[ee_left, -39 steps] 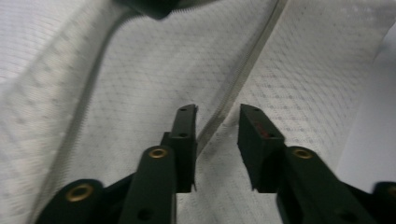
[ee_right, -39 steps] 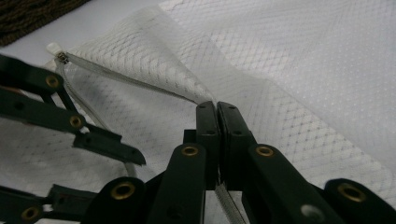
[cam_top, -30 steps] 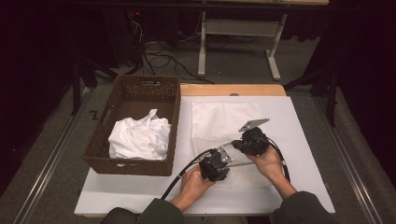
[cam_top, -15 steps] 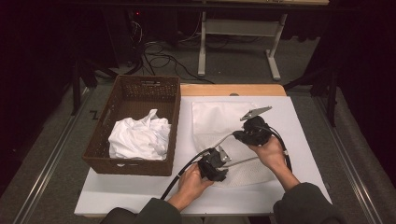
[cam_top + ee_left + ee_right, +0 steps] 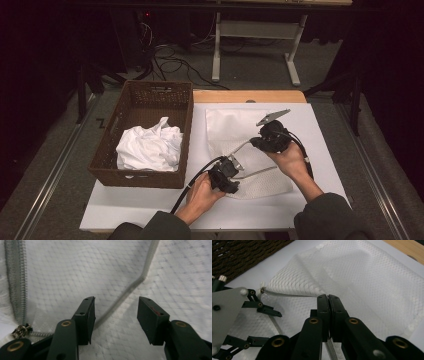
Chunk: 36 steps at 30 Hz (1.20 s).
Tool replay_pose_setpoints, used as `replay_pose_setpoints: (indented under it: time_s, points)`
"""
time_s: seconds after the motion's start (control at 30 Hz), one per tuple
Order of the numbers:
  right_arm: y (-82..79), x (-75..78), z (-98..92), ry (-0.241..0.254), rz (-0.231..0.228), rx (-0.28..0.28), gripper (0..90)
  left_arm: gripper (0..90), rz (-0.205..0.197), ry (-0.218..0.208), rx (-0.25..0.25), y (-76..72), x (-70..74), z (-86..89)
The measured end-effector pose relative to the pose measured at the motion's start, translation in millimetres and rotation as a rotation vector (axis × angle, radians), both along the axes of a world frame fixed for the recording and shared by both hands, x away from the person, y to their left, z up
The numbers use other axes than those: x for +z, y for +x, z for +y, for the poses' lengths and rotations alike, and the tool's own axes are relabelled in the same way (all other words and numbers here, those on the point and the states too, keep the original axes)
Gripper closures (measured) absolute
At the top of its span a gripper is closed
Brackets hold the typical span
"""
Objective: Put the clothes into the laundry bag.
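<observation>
A white mesh laundry bag [image 5: 235,127] lies flat on the white table [image 5: 150,205]. My right gripper [image 5: 255,142] is shut on the upper zipper edge [image 5: 294,295] of the bag's mouth and holds it lifted off the table. My left gripper [image 5: 232,171] sits at the near side of that mouth, open. Its jaws have just been opening. In the left gripper view the gripper [image 5: 116,302] hovers over mesh [image 5: 75,270], a zipper strip [image 5: 130,288] runs under the gap, and the pads touch nothing. The zipper pull [image 5: 21,331] lies at the lower left.
A brown wicker basket [image 5: 145,90] stands left of the bag with crumpled white cloth [image 5: 150,147] inside. A wooden strip [image 5: 250,96] borders the table's far edge. The left gripper's grey plate [image 5: 227,312] sits close to the right gripper's jaws.
The right gripper has risen a little with the bag's zipper edge, opening the mouth wider. The left gripper has stayed in place while its jaws spread apart.
</observation>
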State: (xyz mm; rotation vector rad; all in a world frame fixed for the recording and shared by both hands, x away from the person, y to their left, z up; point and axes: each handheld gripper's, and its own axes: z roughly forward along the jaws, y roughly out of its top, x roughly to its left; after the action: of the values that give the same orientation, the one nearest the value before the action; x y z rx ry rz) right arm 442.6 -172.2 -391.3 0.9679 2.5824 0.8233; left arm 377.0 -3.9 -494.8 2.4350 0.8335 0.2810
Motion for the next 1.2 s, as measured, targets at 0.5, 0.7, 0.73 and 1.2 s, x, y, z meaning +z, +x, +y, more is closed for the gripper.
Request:
replay_pose_setpoints:
  time_s: [0.5,0.7,0.73,1.2]
  points:
    - [-2.1,-6.8,10.2,-0.045,0.013,0.039,89.0,33.6,0.086,-0.112,0.072,-6.3,28.6,25.9]
    - [-5.0,-3.8,6.9,-0.025,0.010,0.037,89.1,33.1,0.071,-0.087,0.076,-6.3,38.8,32.2]
    - [-5.7,-3.1,6.1,-0.020,0.011,0.033,89.1,33.0,0.074,-0.090,0.078,-6.0,41.1,33.6]
    - [-4.6,5.0,-6.7,0.003,0.009,0.024,89.0,29.5,0.069,0.005,0.057,4.7,66.5,35.5]
